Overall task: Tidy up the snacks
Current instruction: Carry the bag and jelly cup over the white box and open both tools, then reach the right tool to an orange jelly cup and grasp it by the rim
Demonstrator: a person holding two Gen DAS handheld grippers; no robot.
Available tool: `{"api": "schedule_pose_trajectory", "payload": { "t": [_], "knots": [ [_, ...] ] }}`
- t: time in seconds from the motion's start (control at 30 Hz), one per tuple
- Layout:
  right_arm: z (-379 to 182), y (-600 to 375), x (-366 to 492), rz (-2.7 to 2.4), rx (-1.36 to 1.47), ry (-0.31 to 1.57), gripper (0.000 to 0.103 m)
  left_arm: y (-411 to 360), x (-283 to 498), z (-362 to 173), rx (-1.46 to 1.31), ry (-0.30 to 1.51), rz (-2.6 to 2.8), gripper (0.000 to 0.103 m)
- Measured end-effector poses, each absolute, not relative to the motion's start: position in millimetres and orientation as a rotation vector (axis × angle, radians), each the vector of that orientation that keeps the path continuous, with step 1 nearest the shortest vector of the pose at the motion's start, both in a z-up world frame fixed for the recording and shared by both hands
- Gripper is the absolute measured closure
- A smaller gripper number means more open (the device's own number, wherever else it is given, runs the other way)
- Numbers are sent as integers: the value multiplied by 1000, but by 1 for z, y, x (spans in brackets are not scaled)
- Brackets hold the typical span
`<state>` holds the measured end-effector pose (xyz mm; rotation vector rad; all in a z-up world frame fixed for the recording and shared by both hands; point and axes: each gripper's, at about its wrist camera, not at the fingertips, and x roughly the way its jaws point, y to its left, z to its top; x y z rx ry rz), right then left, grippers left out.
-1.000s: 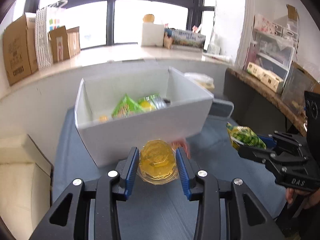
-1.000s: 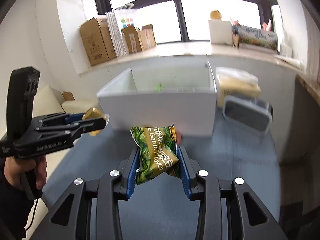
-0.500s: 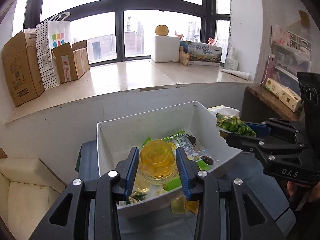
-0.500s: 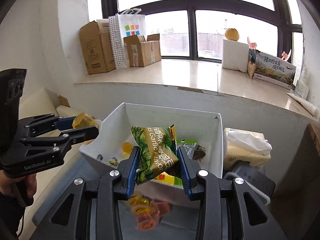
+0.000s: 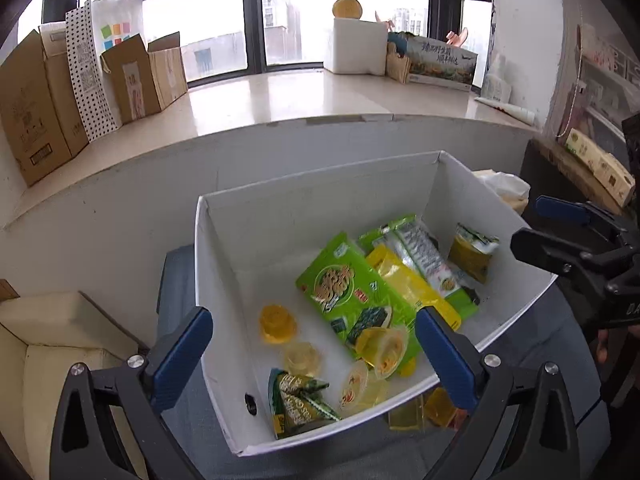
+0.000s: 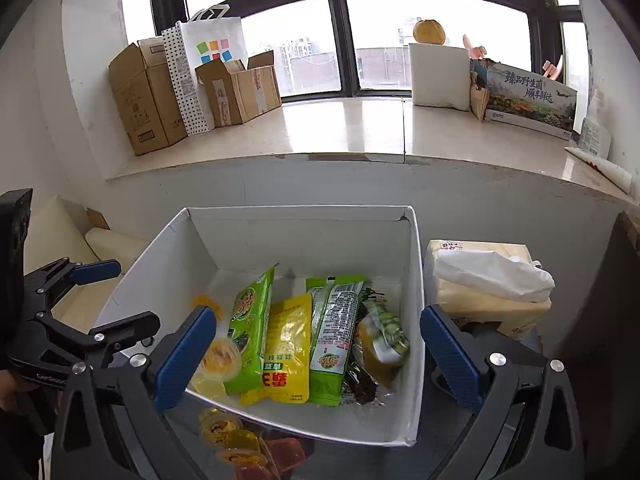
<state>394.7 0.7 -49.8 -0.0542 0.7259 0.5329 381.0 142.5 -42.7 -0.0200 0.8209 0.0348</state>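
While both tools hover above white box [image 5: 224, 248], each stands spread wide, gripping nothing: left tool [image 5: 312, 344], right tool [image 6: 318, 346]. Snacks inside box: big green packet [image 5: 352, 292] mid-floor, yellow packet [image 6: 290, 344] just right of it, small green garlic packet [image 5: 474, 252] at far right. Jelly cups [image 5: 380, 348] near front wall. More jelly cups [image 6: 232, 436] outside, on table, near side of box. Tissue pack [image 6: 488, 280] right of box.

Blue-grey table [image 6: 448, 456] under white box [image 6: 416, 344], loose jelly cups [image 6: 224, 428], tissue pack [image 6: 488, 296].
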Motion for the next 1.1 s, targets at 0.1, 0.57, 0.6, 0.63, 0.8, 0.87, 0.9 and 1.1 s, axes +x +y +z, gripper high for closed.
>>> {"api": "schedule_pose_trajectory", "payload": {
  "t": [0.1, 0.57, 0.6, 0.63, 0.8, 0.87, 0.9, 1.1],
  "knots": [
    [-48, 3, 389, 551, -43, 724, 0, 141, 372, -42, -34, 809, 23, 0],
    [-63, -26, 301, 586, 36, 696, 0, 117, 299, -32, -46, 756, -19, 0],
    [-70, -27, 296, 594, 27, 702, 0, 115, 293, -36, -47, 759, -29, 0],
    [-79, -28, 288, 608, 17, 704, 0, 113, 285, -40, -48, 759, -31, 0],
    [-117, -26, 269, 636, -6, 779, 0, 103, 248, -60, -65, 765, -31, 0],
    [-129, -25, 268, 630, -6, 803, 0, 101, 235, -70, -63, 768, -34, 0],
    [-135, -24, 269, 630, -3, 818, 0, 101, 231, -75, -64, 774, -32, 0],
    [-155, -11, 277, 634, -17, 874, 0, 107, 213, -96, -123, 818, -23, 0]
  ]
}}
